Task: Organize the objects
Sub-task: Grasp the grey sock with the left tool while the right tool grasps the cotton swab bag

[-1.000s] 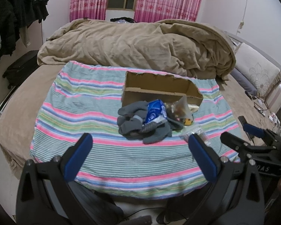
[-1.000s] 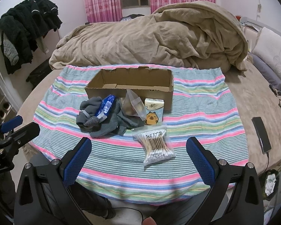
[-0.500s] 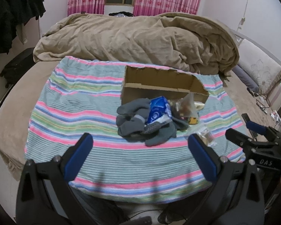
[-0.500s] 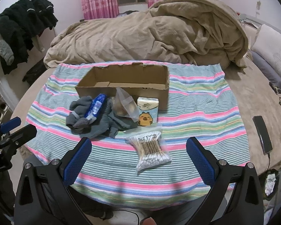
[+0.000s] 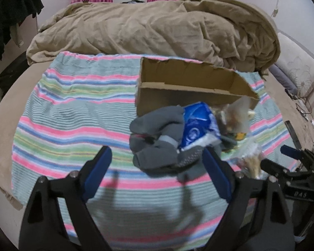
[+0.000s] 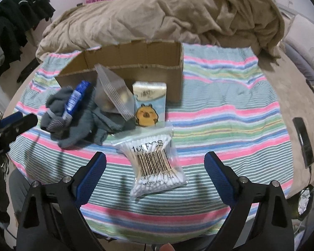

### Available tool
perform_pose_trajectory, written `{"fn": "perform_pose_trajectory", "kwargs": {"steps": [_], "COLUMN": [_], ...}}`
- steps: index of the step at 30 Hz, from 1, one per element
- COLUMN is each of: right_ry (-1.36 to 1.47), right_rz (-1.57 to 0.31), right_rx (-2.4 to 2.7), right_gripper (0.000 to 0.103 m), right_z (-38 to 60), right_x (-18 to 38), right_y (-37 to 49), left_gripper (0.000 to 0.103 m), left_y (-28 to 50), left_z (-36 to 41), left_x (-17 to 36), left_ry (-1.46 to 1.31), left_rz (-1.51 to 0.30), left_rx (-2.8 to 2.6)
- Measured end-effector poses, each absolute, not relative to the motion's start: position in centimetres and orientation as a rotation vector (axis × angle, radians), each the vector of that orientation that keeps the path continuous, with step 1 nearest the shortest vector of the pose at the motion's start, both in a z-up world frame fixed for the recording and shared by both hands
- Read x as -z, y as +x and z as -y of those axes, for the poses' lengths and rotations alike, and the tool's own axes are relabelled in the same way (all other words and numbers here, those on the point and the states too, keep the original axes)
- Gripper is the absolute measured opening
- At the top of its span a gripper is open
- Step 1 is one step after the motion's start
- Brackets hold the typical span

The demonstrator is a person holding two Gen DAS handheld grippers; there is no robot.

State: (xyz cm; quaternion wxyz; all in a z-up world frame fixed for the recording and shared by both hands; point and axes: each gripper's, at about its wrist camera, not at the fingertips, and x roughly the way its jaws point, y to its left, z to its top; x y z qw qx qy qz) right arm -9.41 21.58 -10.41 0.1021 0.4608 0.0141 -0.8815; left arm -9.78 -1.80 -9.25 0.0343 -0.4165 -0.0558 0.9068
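Note:
An open cardboard box (image 5: 190, 87) (image 6: 136, 62) lies on a striped cloth on the bed. In front of it lie grey socks (image 5: 157, 142) (image 6: 73, 113) with a blue packet (image 5: 196, 129) (image 6: 75, 100) on top, a clear zip bag (image 6: 113, 92), a tissue pack with a yellow cartoon (image 6: 149, 104) and a bag of cotton swabs (image 6: 155, 161). My left gripper (image 5: 157, 171) is open and empty just before the socks. My right gripper (image 6: 155, 179) is open and empty, its fingers either side of the swab bag.
A bunched tan duvet (image 5: 157, 31) fills the bed behind the box. A black phone (image 6: 303, 138) lies on the bed at the right. Dark clothes (image 6: 12, 27) hang at the left. The striped cloth (image 5: 73, 108) stretches left of the socks.
Both grippers have moved forward and lower toward the objects. The left one now nears the socks, the right one nears the swab bag. Both stay open.

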Motion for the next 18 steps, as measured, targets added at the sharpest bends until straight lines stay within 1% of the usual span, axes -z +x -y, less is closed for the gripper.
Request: {"fn": "perform_pose_trajectory", "kwargs": {"steps": [1,3,4,6,7,8,9,10,11,12,14,15,18], "right_ry": [1.367,1.392,1.402,1.425,1.427,1.428,1.431,1.430,1.429,1.430,1.416,1.410,1.396], "right_rz": [-0.042,-0.036,-0.033,-0.029,-0.024,-0.017,-0.019,-0.026,-0.031,-0.043,-0.045,-0.039,-0.015], "right_rx": [2.600,2.589,2.586,2.573,2.563,2.548,2.534,2.520,2.507,2.506,2.501,2.504,2.514], "right_gripper": [0.096,0.095,0.092,0.086,0.083,0.079,0.075,0.061,0.056,0.055,0.047,0.046,0.043], "right_z": [-21.7,-21.8,-21.9,-22.1,-22.2,-22.1,-22.0,-21.8,-21.5,-21.3,-21.1,-21.1,-21.5], "right_x": [10.8,11.6,12.0,13.0,13.3,13.6,13.9,14.1,14.3,14.4,14.3,14.2,13.6], "right_y": [-9.6,-10.2,-10.4,-11.0,-11.0,-11.1,-11.2,-11.2,-11.2,-11.1,-11.0,-10.9,-10.6], "left_gripper": [0.087,0.079,0.076,0.063,0.060,0.058,0.053,0.050,0.045,0.039,0.035,0.032,0.030], "left_y": [-10.2,-11.3,-11.7,-12.4,-12.7,-12.9,-13.1,-13.1,-13.1,-13.0,-12.7,-12.5,-11.8], "left_z": [1.8,1.8,1.8,1.8,1.7,1.6,1.6,1.5,1.4,1.4,1.2,1.2,1.4], "left_x": [9.6,10.7,11.1,12.2,12.6,12.9,13.2,13.4,13.5,13.6,13.4,13.2,12.4], "left_ry": [-1.282,-1.299,-1.305,-1.328,-1.334,-1.338,-1.336,-1.333,-1.331,-1.327,-1.319,-1.314,-1.296], "left_rz": [0.174,0.175,0.178,0.185,0.188,0.192,0.198,0.203,0.209,0.218,0.215,0.213,0.234], "left_rx": [-2.783,-2.767,-2.755,-2.725,-2.713,-2.702,-2.688,-2.678,-2.668,-2.658,-2.655,-2.659,-2.666]}}
